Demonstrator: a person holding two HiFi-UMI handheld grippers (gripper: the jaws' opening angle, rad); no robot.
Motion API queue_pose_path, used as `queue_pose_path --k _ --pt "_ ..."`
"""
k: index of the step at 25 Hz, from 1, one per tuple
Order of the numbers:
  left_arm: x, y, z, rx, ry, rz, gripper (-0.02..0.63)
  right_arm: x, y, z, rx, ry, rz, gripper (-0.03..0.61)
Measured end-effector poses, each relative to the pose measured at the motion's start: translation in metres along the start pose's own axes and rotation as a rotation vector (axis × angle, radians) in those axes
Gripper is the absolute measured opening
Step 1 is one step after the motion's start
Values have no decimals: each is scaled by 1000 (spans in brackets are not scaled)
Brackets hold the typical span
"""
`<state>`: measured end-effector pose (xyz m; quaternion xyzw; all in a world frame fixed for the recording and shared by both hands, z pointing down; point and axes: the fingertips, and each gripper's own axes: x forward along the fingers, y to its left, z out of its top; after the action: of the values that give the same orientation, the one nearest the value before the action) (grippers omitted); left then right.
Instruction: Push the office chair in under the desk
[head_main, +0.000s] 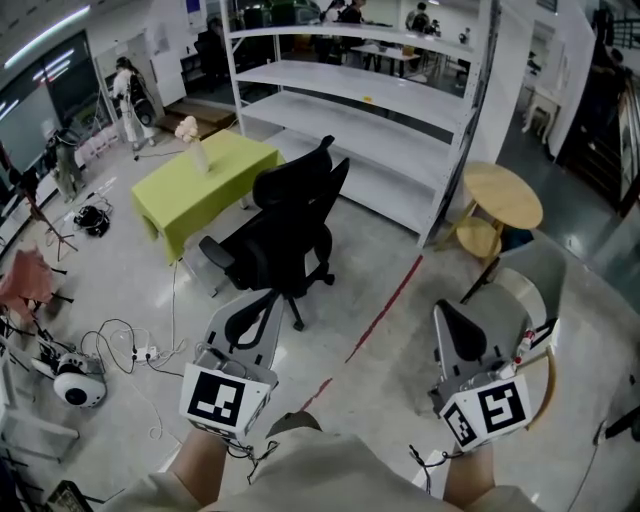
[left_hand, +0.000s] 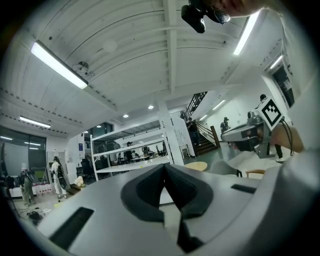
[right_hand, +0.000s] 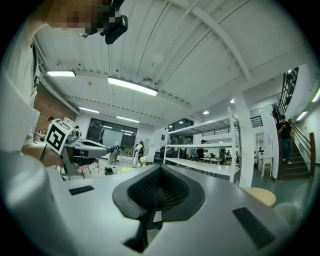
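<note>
In the head view a black office chair (head_main: 285, 235) stands on the pale floor. It is beside and apart from a low desk under a green cloth (head_main: 215, 175). My left gripper (head_main: 266, 298) is shut and empty, a little short of the chair's base and not touching it. My right gripper (head_main: 447, 310) is shut and empty too, further right over bare floor. In the left gripper view the jaws (left_hand: 164, 171) meet with nothing between them, and the same holds in the right gripper view (right_hand: 159, 172). The jaws hide the chair in both gripper views.
A white shelving rack (head_main: 380, 100) runs behind the chair. A round wooden table (head_main: 503, 195) and a grey chair (head_main: 530, 290) stand on the right. A red floor line (head_main: 385, 305) runs between my grippers. Cables and a white device (head_main: 75, 380) lie on the left. A person (head_main: 130, 100) stands far left.
</note>
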<state>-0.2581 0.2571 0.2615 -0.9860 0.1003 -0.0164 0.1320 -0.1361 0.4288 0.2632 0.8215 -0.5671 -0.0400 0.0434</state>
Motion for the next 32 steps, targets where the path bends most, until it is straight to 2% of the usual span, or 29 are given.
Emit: queue_pose_path --k 7,13,18,24,32 --pt "2 -10 9 -1 -12 7 6 -6 -2 -3 -6 -4 16 6" --pt "17 -5 3 20 -16 -1 6 4 -9 -4 -25 0 19 6" --pt "34 0 -2 4 -22 -11 6 19 -19 -11 -32 19 9 6" --pt "69 14 -18 -11 -12 -16 6 56 -34 -25 -41 44 21 6" --pt "128 56 -39 -30 7 -3 6 131 -59 -38 -49 83 40 6"
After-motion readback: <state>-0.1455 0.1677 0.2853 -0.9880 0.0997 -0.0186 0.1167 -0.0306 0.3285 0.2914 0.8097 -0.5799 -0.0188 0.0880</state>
